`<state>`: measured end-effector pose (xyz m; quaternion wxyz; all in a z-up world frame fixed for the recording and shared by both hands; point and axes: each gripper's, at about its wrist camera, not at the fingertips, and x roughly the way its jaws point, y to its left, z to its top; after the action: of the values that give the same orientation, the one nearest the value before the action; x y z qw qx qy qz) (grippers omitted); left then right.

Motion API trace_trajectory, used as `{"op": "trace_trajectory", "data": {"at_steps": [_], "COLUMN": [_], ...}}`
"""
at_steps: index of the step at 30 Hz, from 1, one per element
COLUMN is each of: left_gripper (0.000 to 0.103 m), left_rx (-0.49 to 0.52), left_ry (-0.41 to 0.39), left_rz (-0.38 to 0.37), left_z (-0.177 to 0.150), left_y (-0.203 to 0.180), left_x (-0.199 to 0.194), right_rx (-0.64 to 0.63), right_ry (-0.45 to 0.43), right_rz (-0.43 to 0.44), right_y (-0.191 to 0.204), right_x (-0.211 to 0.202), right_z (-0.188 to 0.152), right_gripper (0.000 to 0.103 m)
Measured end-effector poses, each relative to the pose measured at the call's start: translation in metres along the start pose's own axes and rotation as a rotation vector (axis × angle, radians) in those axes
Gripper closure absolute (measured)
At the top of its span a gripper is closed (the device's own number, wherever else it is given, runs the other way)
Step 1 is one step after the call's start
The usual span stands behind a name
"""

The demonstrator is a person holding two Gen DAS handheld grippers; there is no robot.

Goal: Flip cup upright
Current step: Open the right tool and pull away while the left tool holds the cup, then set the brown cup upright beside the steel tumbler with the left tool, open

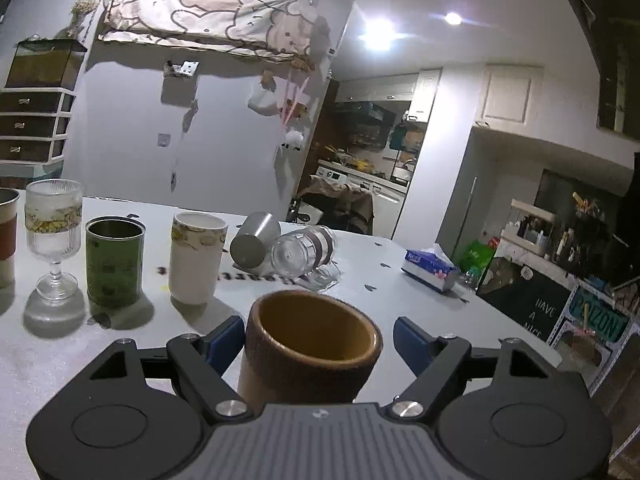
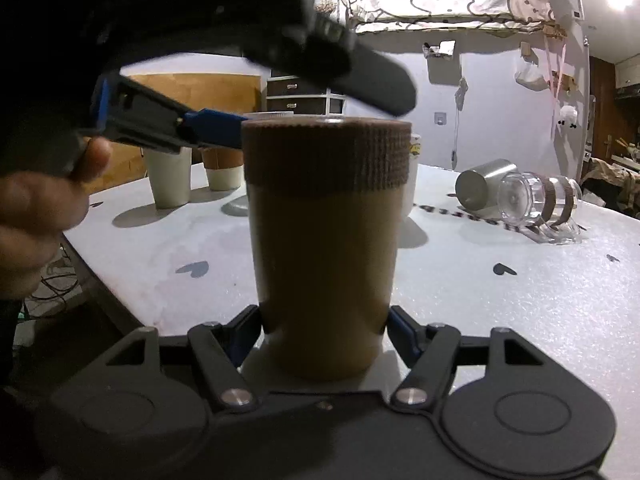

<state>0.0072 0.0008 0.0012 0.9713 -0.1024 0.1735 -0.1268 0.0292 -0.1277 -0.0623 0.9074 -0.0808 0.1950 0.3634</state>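
A tan cup with a brown ribbed band (image 1: 308, 344) stands upright on the white table (image 1: 120, 344), mouth up. My left gripper (image 1: 318, 338) is open around its rim, with a gap beside the right blue pad. In the right wrist view the same cup (image 2: 324, 248) stands between the fingers of my right gripper (image 2: 322, 330), which close on its base. The left gripper shows there at the cup's rim (image 2: 212, 128). A steel cup (image 1: 254, 242) and a clear glass cup (image 1: 302, 252) lie on their sides further back.
A row of upright cups stands at the left: a stemmed glass (image 1: 54, 240), a green tin (image 1: 114, 266), a white cup (image 1: 196, 258). A tissue box (image 1: 430, 272) sits near the table's right edge. The person's hand (image 2: 36, 216) is at the left.
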Motion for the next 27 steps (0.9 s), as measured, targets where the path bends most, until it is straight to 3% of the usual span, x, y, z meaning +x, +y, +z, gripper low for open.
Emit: {"op": "trace_trajectory", "data": {"at_steps": [9,11,12,13,18,23,27], "left_gripper": [0.027,0.028,0.028,0.029,0.029,0.029,0.029], "left_rx": [0.06,0.047,0.045,0.04,0.021,0.011,-0.009], "left_ry": [0.027,0.017,0.008,0.002,-0.042,-0.077,-0.087], "left_rz": [0.041,0.054,0.073,0.093,0.243,0.42,0.515], "left_z": [-0.003,-0.001,0.001,0.003,0.015,0.03,0.043], "left_y": [-0.001,0.005,0.009,0.012,0.045,0.089,0.117], "left_x": [0.012,0.01,0.009,0.007,0.004,0.01,0.016], "right_rx": [0.008,0.027,0.036,0.048,0.073,0.098,0.105], "right_ry": [-0.026,-0.035,-0.04,-0.055,-0.104,-0.103,-0.099], "right_rz": [-0.008,-0.005,-0.006,-0.017,-0.045,-0.065,-0.07], "right_y": [0.001,0.0,-0.001,-0.002,-0.006,-0.01,-0.013], "right_x": [0.0,-0.001,-0.001,-0.004,-0.018,-0.019,-0.017], "right_z": [-0.003,-0.004,-0.004,-0.004,-0.002,-0.003,-0.003], "right_gripper": [0.033,0.025,0.01,0.005,0.005,0.005,0.005]}}
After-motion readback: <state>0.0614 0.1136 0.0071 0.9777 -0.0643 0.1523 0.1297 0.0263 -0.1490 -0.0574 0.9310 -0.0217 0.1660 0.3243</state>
